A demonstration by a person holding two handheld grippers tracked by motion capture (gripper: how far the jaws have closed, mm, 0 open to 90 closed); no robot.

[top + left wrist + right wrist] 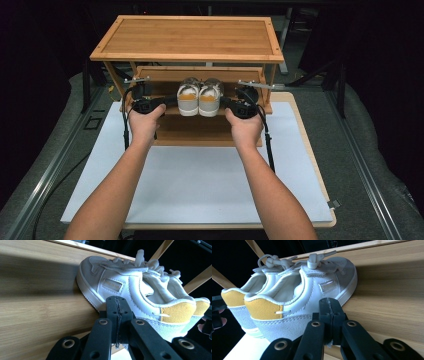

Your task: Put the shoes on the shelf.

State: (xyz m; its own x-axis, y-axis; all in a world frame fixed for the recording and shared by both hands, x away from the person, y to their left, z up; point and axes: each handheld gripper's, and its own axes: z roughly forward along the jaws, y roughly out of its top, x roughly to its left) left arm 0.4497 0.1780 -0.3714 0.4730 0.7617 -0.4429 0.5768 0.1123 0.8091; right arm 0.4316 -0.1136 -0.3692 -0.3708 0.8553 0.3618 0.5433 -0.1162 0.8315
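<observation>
**Two closed grippers flanking a pair of shoes on the rack's middle shelf**

Two tiers of a bamboo shoe rack [186, 39] are filling the upper centre of the high view, and the rack is standing on a white-topped table [200, 185] that is spreading across the lower half of the frame. A person's forearms are coming in from the bottom edge and reaching up to the middle shelf [165, 111].

On that shelf, at the centre of the frame, a pair of white shoes [199, 97] with yellow heel patches is sitting side by side, heels facing the person and hanging close to the shelf's front edge.

The left gripper [117, 312] is pressing in from the left of the pair and the right gripper [330, 315] from the right. In each gripper view the jaws are standing clenched together with nothing between them, their tips lying against or just beside the sole of the nearer shoe; actual contact is hard to judge.

The risk, as I am reading it, is a squeeze that is uneven. With closed jaws only pushing on the sides, nothing is truly gripping the shoes, so one shoe could be sliding forward off the shelf edge, tipping over its heel, or the pair could be splitting apart if one hand is pushing harder or lower than the other.
</observation>
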